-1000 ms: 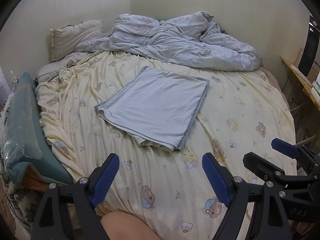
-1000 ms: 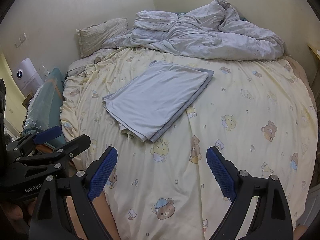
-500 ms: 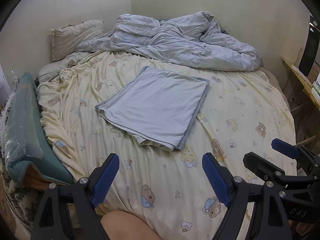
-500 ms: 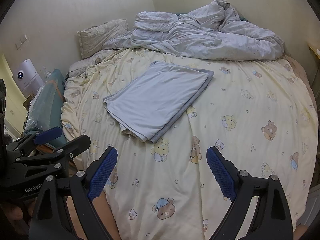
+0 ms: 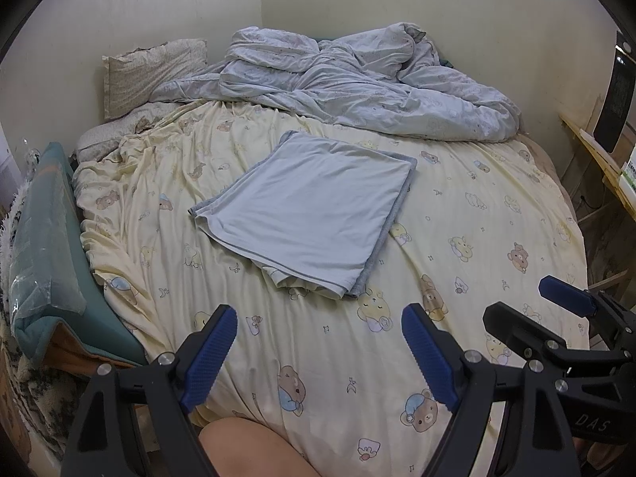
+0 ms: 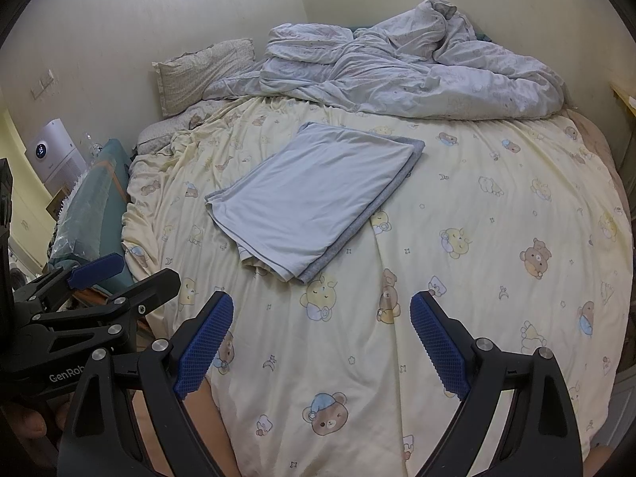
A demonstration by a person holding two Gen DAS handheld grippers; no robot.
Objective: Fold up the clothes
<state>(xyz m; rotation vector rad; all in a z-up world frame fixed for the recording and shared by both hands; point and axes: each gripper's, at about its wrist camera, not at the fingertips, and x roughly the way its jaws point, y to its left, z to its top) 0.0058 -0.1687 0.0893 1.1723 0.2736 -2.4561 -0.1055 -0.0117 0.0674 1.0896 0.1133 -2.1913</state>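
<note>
Bedside air purifier (image 6: 53, 155) only in right view; left gripper (image 5: 318, 340) and right gripper (image 6: 322, 326) wide, empty

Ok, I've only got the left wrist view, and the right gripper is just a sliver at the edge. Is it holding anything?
Observer: No. The right gripper stands open over the bear-print sheet, with nothing between its pads.
Operator: What's beyond the teal cushion on the left?
Observer: A white air purifier with a lit round display stands against the wall.
Operator: Anything on that wall?
Observer: Pale wall plates higher up than the purifier; I cannot tell whether they are switches or sockets.
</note>
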